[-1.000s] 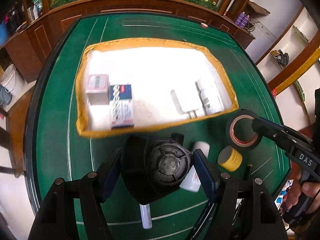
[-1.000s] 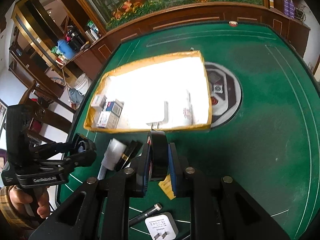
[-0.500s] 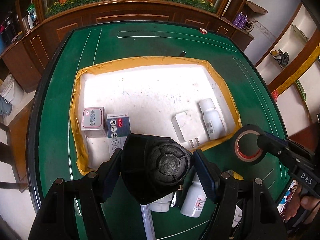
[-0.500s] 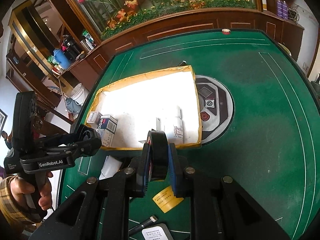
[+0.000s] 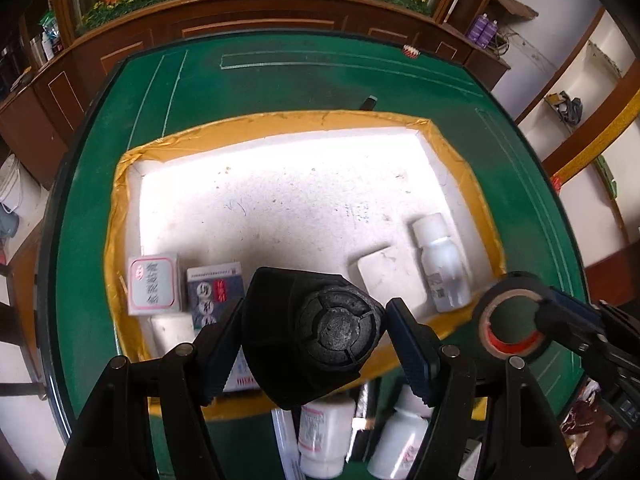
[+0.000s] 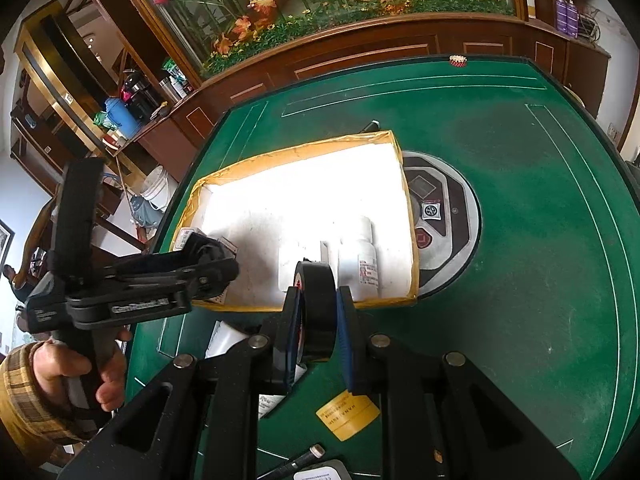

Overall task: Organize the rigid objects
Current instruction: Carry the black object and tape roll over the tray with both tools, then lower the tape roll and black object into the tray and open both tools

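Note:
My left gripper is shut on a black dome-shaped object and holds it above the near edge of the white foam tray with the yellow rim. It shows from the side in the right wrist view. My right gripper is shut on a black tape roll, held upright just before the tray's near right edge; the roll also shows in the left wrist view. In the tray lie two medicine boxes, a white flat box and a white bottle.
On the green table below the grippers lie white bottles, a yellow-capped item, a pen and a white charger. A round grey control panel is set in the table right of the tray.
Both grippers have moved forward toward the tray with their loads. The left gripper now hangs over the tray's near edge; the loose bottles have slid below it in view.

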Tool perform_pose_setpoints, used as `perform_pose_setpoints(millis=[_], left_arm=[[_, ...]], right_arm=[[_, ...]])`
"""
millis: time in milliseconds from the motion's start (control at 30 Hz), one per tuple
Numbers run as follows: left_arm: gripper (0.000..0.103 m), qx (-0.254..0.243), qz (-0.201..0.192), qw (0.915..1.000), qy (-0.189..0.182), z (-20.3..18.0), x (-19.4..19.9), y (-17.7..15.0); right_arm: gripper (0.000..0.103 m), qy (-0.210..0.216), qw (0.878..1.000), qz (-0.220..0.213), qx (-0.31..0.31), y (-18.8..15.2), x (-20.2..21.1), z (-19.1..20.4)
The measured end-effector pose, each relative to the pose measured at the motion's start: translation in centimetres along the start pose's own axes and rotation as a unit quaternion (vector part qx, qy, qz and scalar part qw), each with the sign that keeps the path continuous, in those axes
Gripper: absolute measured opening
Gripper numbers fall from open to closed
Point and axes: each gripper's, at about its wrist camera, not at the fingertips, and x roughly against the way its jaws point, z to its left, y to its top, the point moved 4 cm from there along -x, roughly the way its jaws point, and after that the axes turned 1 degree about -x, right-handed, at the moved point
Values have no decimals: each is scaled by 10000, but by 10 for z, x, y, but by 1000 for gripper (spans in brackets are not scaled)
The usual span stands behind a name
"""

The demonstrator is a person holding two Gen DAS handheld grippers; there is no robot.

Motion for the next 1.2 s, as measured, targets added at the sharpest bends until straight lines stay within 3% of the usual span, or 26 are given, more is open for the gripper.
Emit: perform_pose_setpoints(millis=[267,667,933,1200], left_arm=[[74,-219,-31,9996,-182,-7,-11,8],[74,-593,181,9979,-163,-3,-25,0],[74,-716,183,9972,-78,-9,-29,1],[74,-484,292,9979,-315,-9,-39,-2]], right_arm=[[17,-111,9999,-48,-12,16,-7,3],[17,-189,9997,-139,-99,37,-16,4],[17,-191,9996,-14,-184,59,-50,4],[17,-9,9988,111,-473,84,-84,-2]])
